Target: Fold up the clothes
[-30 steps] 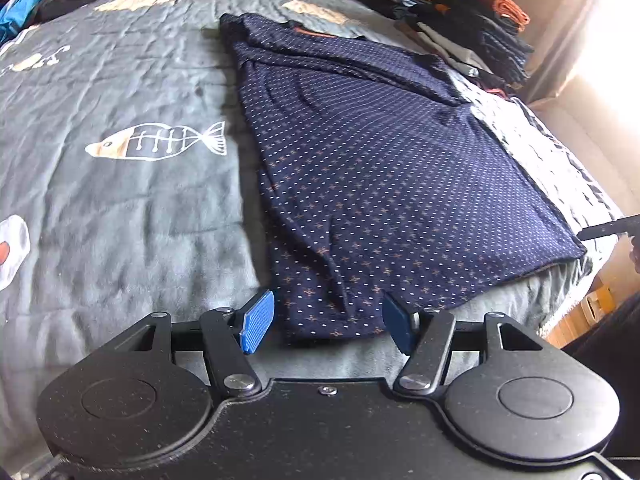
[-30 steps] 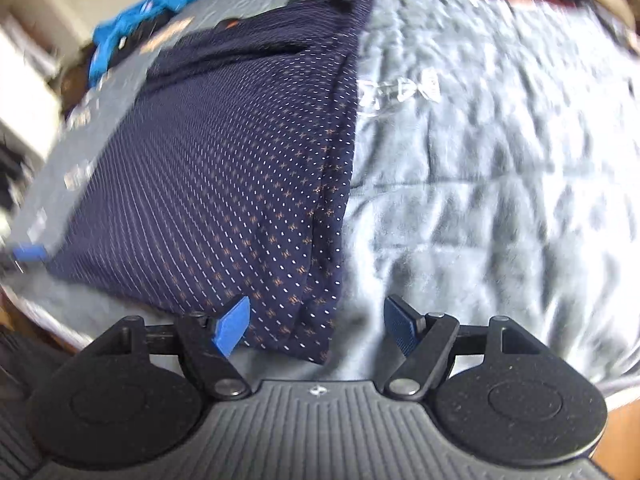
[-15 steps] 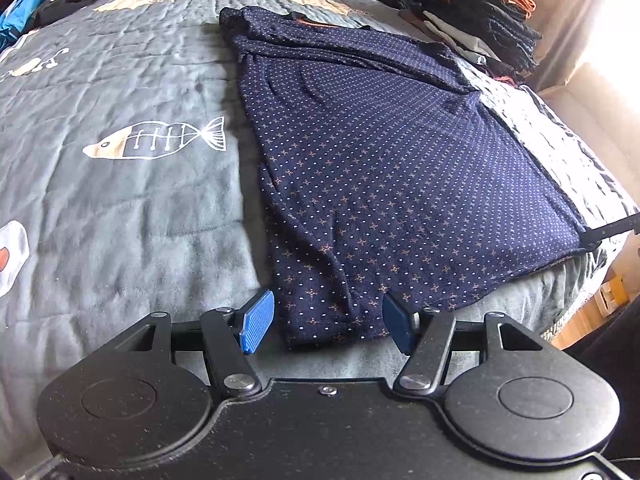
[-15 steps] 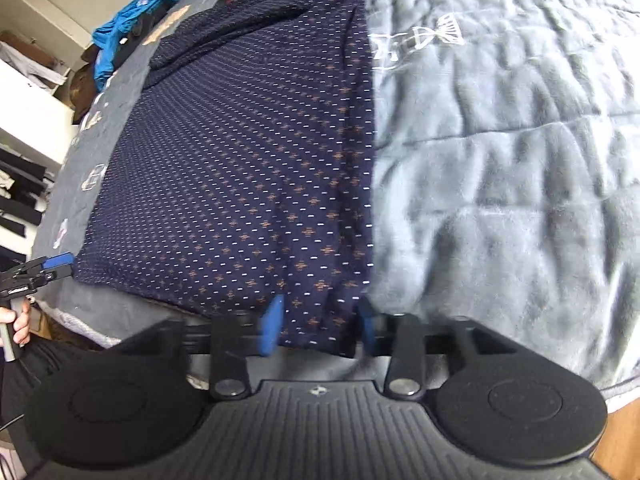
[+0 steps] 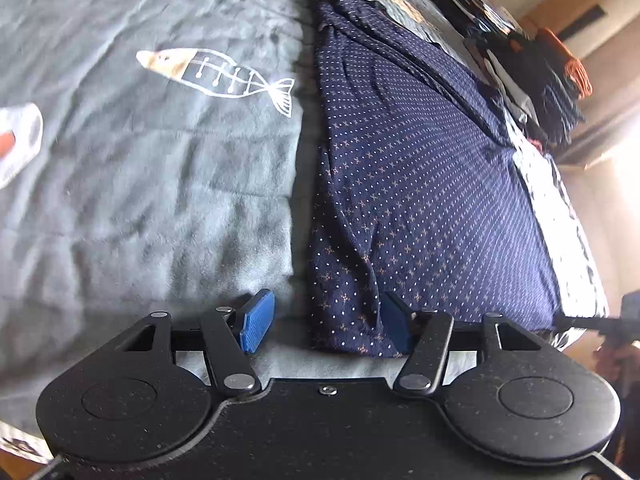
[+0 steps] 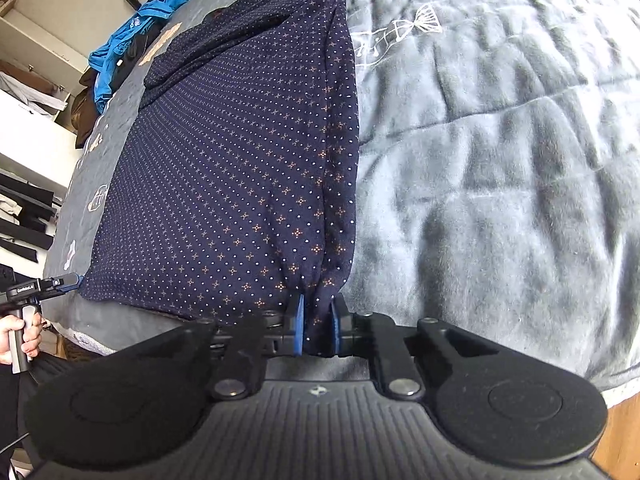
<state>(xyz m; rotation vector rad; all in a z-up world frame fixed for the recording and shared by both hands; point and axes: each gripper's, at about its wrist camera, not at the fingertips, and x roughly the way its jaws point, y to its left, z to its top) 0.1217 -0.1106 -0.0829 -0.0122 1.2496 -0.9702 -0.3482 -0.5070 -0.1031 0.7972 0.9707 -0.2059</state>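
Observation:
A navy dotted shirt point(image 5: 420, 168) lies flat on the grey bedspread point(image 5: 160, 200). Its near hem reaches the bed's front edge. My left gripper point(image 5: 326, 322) straddles the shirt's near left corner and its jaws are closing. The right pad lies against the fabric, while the left pad stands apart over bare bedspread. In the right wrist view the shirt point(image 6: 240, 152) runs away from me. My right gripper point(image 6: 316, 330) is closing on the near right hem corner, with bunched fabric pinched between both pads. The left gripper point(image 6: 60, 282) shows at the other corner, held by a hand point(image 6: 16, 332).
Piles of dark folded clothes point(image 5: 540, 80) sit at the bed's far right, topped by an orange piece. A blue garment point(image 6: 132, 28) lies at the far left beside shelves point(image 6: 28, 208). A fish print point(image 5: 216, 74) marks the bedspread. The bed edge runs just before both grippers.
My right gripper's jaws have come together on the shirt's hem corner, bunching it. My left gripper has rolled and shifted leftward, so only its right pad now meets the corner.

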